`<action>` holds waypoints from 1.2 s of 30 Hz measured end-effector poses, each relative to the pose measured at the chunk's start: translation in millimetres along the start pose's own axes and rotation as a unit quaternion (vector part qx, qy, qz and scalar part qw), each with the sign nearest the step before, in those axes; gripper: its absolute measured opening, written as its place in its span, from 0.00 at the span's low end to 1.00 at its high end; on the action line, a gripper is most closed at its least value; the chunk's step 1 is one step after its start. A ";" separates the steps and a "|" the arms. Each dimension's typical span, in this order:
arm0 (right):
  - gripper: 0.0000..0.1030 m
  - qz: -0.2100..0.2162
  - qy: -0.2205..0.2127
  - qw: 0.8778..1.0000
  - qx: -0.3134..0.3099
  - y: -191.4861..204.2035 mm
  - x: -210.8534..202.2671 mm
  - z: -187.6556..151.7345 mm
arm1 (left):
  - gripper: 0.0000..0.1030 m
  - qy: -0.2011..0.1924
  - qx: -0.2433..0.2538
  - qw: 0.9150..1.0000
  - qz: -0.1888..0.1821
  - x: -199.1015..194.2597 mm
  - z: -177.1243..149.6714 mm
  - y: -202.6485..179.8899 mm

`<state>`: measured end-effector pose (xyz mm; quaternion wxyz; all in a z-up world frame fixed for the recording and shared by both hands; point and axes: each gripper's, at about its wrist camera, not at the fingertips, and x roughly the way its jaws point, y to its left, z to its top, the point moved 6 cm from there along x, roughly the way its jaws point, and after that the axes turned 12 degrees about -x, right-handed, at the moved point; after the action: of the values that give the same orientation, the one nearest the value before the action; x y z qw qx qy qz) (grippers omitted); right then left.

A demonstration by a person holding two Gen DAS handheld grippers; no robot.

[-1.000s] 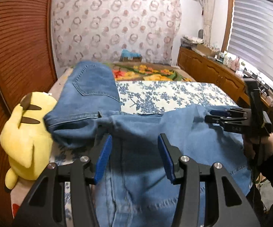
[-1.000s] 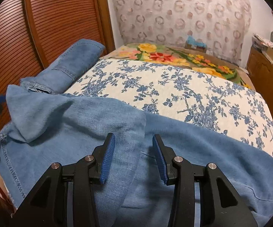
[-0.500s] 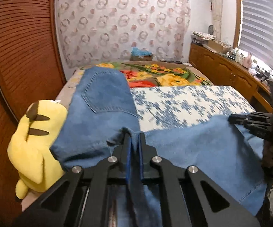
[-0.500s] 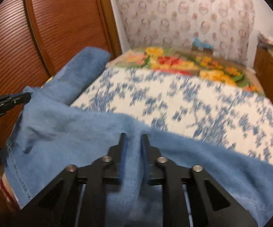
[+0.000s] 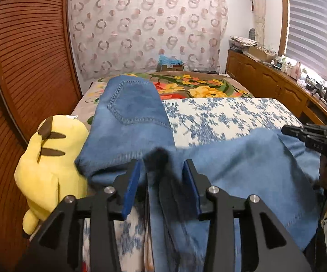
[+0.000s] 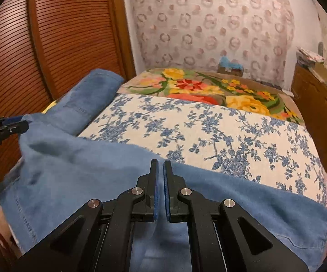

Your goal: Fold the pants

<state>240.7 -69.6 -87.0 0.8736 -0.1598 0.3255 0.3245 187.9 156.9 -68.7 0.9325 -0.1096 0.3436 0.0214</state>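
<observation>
Bedroom with a floral bedspread [image 6: 208, 136] and blue jeans [image 5: 242, 165] across its lower half.
Your right gripper [image 6: 160, 170], low centre of its view, pinches a fold of the jeans between pressed-together jaws. Your left gripper [image 5: 161, 176] has just been opening: jaws spread, a dark bunch of denim loose between them. Yellow plush toy [image 5: 50, 163] lies at left.

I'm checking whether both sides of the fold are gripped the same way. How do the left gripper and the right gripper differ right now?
The left gripper has just been opening: its jaws stand apart, a bunched ridge of the jeans loose between them, while the right gripper is shut on the jeans. Beside the left gripper sits a yellow plush toy; ahead of the right gripper lies the blue floral cover. Both have blue pads and point over the same jeans.
</observation>
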 end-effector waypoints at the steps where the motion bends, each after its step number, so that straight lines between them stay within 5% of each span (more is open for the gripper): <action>1: 0.02 0.002 -0.002 1.000 -0.007 4.8 -5.6 -1.9 | 0.38 -0.002 -0.003 1.000 0.000 -5.0 -6.5 1.7; 3: 0.02 0.011 0.000 1.000 -0.013 11.9 -12.0 -6.7 | 0.38 0.002 -0.005 1.000 -0.006 -11.9 -19.7 2.4; 11: 0.33 0.029 0.022 0.999 -0.031 40.4 -14.5 -40.2 | 0.34 0.007 -0.017 0.999 -0.033 -34.1 -67.0 -2.9; 22: 0.36 0.019 0.043 0.998 -0.031 43.6 -0.8 -60.6 | 0.27 0.034 -0.014 0.999 -0.013 -23.1 -97.4 -6.3; 26: 0.36 0.019 0.043 0.998 -0.028 43.0 -0.6 -61.3 | 0.00 0.028 -0.002 1.000 0.005 -24.7 -102.4 -6.3; 36: 0.37 0.020 0.032 0.999 -0.016 37.5 -6.1 -60.0 | 0.00 -0.003 -0.042 0.999 0.006 -59.2 -95.0 26.9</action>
<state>184.1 -74.1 -129.7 0.8534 -0.1779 0.3510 0.3419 79.2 164.4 -105.9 0.9279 -0.1470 0.3401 0.0415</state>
